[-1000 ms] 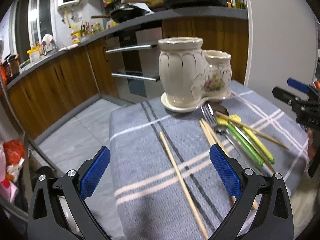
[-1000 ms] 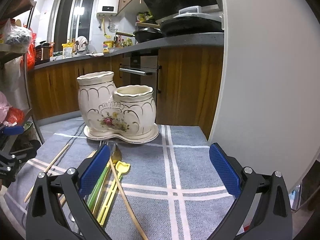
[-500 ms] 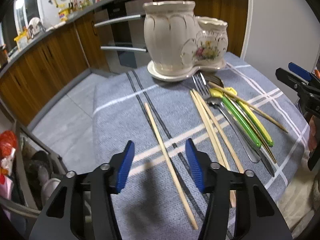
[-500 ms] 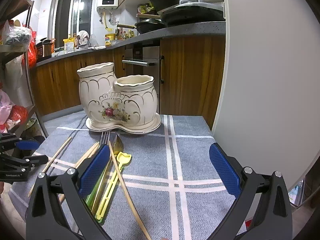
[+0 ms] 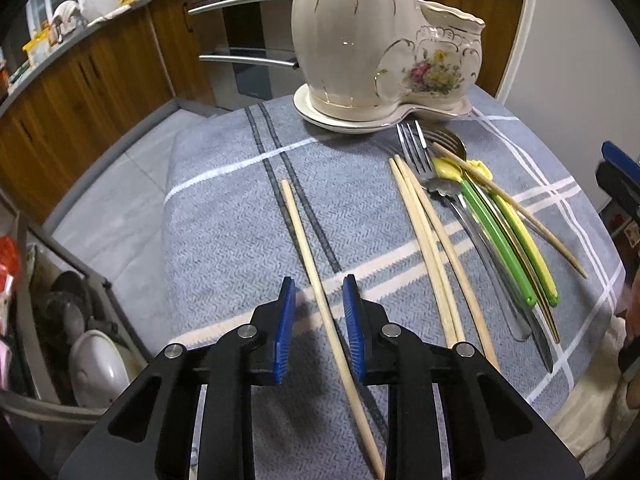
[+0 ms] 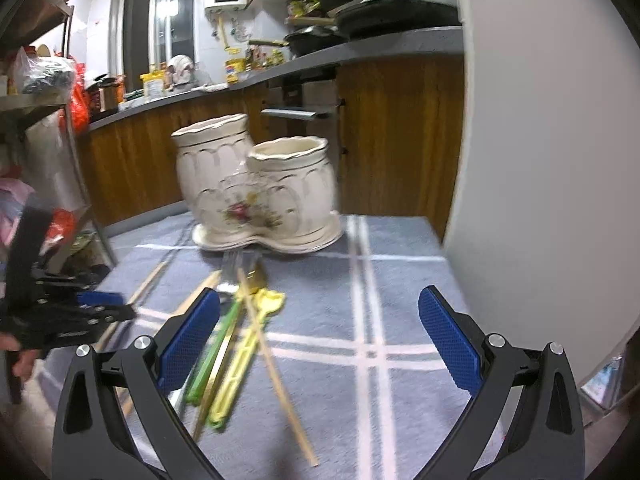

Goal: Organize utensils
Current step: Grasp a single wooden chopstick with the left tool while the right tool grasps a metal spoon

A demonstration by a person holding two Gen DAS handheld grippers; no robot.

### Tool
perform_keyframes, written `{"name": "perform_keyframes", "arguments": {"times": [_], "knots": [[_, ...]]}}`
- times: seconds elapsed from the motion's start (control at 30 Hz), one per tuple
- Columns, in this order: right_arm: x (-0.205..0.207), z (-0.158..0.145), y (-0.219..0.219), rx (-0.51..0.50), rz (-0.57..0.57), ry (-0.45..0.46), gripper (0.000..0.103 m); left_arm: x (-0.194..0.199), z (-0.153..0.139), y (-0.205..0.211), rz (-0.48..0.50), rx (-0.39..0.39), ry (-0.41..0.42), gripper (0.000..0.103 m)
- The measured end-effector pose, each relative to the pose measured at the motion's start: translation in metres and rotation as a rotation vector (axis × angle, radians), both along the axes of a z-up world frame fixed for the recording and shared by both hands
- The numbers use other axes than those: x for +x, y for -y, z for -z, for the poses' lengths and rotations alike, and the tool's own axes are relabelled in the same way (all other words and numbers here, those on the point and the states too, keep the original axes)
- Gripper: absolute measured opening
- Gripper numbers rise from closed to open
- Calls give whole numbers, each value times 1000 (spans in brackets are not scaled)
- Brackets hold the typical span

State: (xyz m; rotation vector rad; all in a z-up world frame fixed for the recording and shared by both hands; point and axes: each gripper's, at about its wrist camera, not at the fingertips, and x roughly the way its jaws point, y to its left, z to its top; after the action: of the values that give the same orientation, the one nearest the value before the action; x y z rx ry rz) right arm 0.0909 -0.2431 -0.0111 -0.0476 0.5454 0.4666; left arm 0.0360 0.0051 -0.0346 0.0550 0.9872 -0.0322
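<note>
The lone chopstick [image 5: 316, 280] lies lengthwise between the closing, not yet touching jaws of the left gripper [image 5: 318, 312]; the right gripper [image 6: 320, 340] is held wide open.

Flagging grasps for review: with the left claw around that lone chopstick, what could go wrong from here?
1. The left claw is closing on the lone chopstick toward its near end, away from its middle, so it could droop or pivot when lifted.
2. The thin stick lies flat on the cloth; the pads might pinch fabric or roll it.
3. The holder has narrow mouths, so a tilted stick could miss.
</note>
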Motion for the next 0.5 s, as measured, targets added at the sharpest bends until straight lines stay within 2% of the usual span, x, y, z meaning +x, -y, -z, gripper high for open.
{"name": "perform_keyframes", "arguments": {"times": [0.03, 0.1, 0.13, 0.43, 0.5], "knots": [[-1, 0, -4, -2, -21, -10, 98, 0, 0, -1, -4, 1, 2, 20], [-3, 1, -12, -10, -48, -27, 97, 0, 0, -4, -11, -10, 10, 9], [-4, 1, -17, -16, -63, -36, 95, 0, 0, -7, -14, -21, 14, 8], [3, 22, -75, -106, -165, -185, 53, -1, 1, -13, 13, -78, 39, 6], [6, 26, -83, -116, -177, -212, 40, -3, 0, -14, 24, -93, 48, 6]]}}
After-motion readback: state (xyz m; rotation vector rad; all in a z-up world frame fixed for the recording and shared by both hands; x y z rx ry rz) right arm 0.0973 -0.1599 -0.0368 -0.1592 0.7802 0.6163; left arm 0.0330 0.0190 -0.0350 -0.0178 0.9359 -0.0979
